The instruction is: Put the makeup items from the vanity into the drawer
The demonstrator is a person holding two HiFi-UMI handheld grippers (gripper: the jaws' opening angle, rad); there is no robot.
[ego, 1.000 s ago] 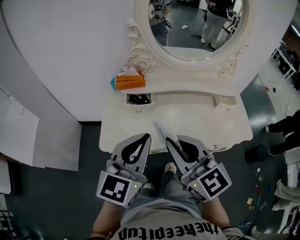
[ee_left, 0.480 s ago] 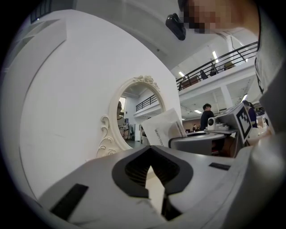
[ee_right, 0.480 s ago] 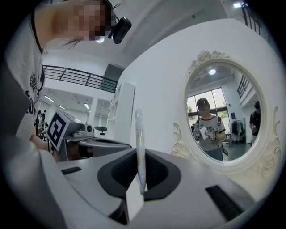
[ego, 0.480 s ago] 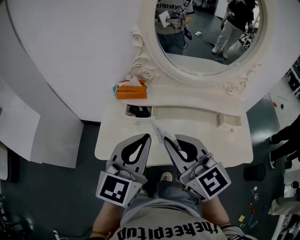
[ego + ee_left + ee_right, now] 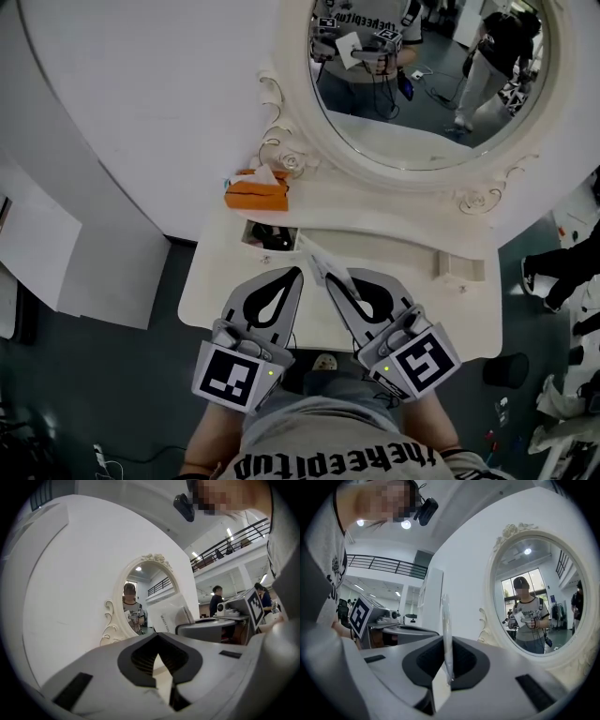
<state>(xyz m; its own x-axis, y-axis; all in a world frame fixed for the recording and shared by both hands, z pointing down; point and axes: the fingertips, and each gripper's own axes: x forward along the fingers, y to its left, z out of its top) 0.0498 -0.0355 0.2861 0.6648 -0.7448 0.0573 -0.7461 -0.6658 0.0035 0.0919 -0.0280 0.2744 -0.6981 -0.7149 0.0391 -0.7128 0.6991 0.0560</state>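
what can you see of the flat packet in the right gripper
The flat packet is thin, pale and glossy, like a clear sleeve over white card, with small dark print on one face. The fingers of the right gripper pinch its lower end, so it stands on edge and juts past their tips above the vanity top. Nothing else touches it.
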